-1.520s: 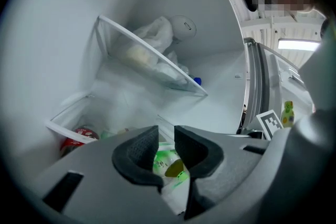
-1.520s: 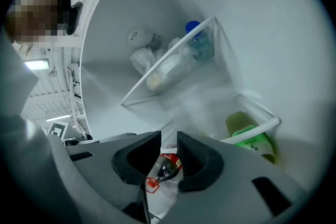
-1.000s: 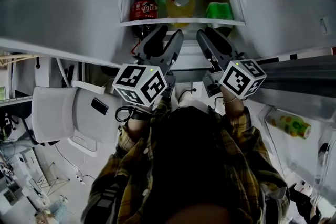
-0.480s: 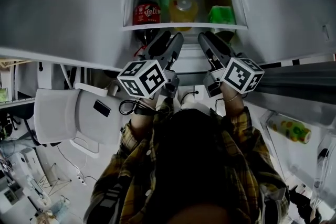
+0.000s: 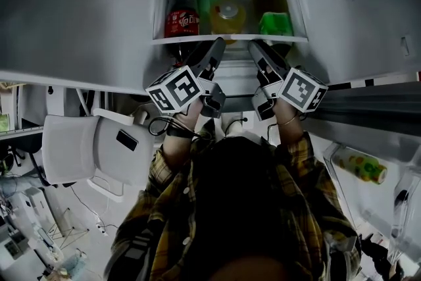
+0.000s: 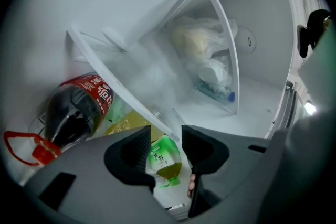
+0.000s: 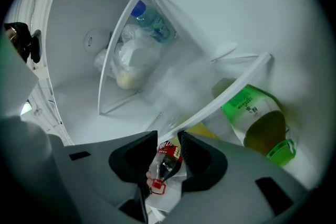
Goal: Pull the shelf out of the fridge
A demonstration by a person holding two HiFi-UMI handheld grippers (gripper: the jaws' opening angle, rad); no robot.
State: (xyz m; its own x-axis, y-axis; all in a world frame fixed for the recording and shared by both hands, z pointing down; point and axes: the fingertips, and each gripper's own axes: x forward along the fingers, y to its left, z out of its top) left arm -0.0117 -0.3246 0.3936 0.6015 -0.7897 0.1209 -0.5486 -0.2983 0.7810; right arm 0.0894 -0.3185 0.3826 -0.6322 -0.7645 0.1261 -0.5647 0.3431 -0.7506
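The fridge shelf [image 5: 230, 39] is a clear pane with a white front rim; a cola bottle [image 5: 181, 22], a yellow bottle [image 5: 227, 15] and a green tea bottle [image 5: 275, 22] lie on it. My left gripper [image 5: 216, 44] and right gripper [image 5: 255, 44] both reach up to that rim, side by side. In the left gripper view the rim [image 6: 123, 86] runs slantwise down into the mouth of the open left gripper [image 6: 165, 150], with the tea bottle [image 6: 167, 159] behind the gap. In the right gripper view the rim [image 7: 220, 97] likewise meets the open right gripper [image 7: 167, 148], and the cola bottle [image 7: 165, 159] shows through.
Above the shelf is a clear compartment [image 6: 210, 60] holding bagged food and a blue-capped bottle [image 7: 139, 10]. The fridge door stands open at the right with a bottle in its rack [image 5: 360, 164]. A white chair [image 5: 85, 148] is at the left, behind the person.
Both grippers have moved forward to the shelf's front rim. The left gripper has also rolled, its marker cube now turned more sideways.
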